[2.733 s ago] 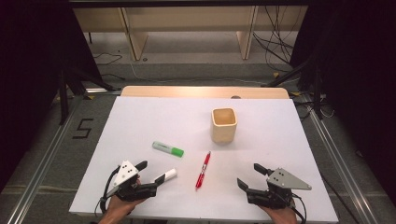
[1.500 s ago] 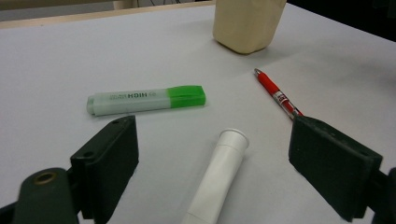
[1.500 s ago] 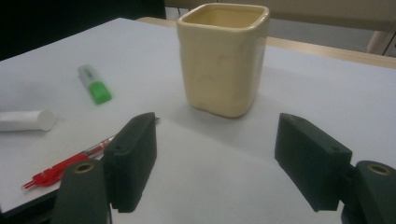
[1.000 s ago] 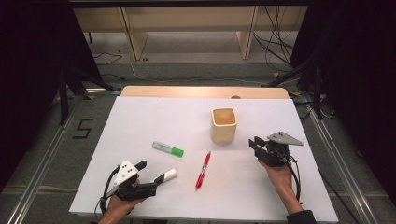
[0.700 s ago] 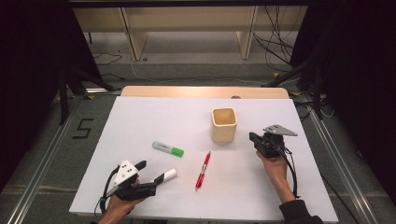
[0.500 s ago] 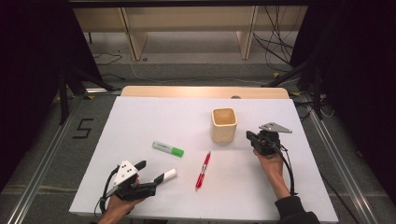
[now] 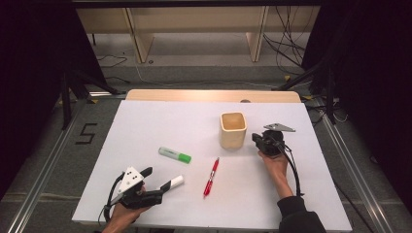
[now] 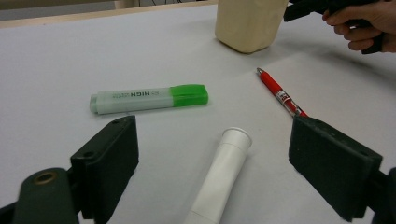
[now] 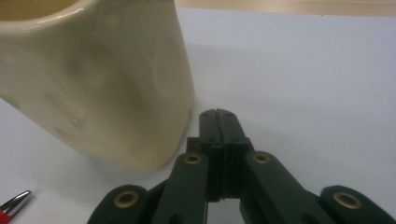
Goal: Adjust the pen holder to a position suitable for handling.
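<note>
- My right gripper (image 7: 256, 140) has come in from the table's 4 o'clock edge, where it sat earlier, to just beside the cup (image 7: 232, 130), at the cup's 3 o'clock.
- Its jaws have just been closing and now stand pressed together with nothing between them, tips (image 9: 218, 122) near the cup's (image 9: 98, 84) base.
- My left gripper (image 7: 163, 187) has not moved: low at 7 o'clock on the table (image 7: 160, 121), jaws wide apart.
- A white marker (image 8: 218, 179) lies between those jaws, untouched, as before.
- The green highlighter (image 7: 175, 155) and red pen (image 7: 211, 176) lie where they lay, at the cup's 8 and 7 o'clock.
</note>
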Available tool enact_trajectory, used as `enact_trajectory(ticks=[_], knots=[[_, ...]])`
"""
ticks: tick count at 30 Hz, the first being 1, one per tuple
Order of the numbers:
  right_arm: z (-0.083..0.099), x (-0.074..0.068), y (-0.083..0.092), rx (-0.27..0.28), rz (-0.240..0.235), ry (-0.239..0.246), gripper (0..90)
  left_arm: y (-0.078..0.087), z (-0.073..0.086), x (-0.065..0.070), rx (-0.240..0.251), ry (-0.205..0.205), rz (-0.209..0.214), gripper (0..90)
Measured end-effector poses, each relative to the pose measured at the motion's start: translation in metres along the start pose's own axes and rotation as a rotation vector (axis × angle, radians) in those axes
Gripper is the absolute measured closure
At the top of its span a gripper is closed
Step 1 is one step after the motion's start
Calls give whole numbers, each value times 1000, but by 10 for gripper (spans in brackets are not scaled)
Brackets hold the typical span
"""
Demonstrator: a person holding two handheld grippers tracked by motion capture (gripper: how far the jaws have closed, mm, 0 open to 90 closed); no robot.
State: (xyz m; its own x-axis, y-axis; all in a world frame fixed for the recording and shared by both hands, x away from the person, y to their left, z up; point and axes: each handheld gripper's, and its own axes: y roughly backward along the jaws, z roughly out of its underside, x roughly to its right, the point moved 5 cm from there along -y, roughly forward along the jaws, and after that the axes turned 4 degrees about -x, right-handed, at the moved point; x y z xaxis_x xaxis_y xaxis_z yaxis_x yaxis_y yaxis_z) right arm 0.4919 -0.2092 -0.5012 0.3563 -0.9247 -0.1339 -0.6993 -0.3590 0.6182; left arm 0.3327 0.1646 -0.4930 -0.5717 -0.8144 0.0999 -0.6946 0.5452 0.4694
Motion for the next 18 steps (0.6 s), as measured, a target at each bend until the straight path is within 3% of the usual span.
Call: enact_trajectory(ticks=[18], knots=[[-7,-12,-14,-32,12,45,900,-1,0,0,-4,0,1,156]])
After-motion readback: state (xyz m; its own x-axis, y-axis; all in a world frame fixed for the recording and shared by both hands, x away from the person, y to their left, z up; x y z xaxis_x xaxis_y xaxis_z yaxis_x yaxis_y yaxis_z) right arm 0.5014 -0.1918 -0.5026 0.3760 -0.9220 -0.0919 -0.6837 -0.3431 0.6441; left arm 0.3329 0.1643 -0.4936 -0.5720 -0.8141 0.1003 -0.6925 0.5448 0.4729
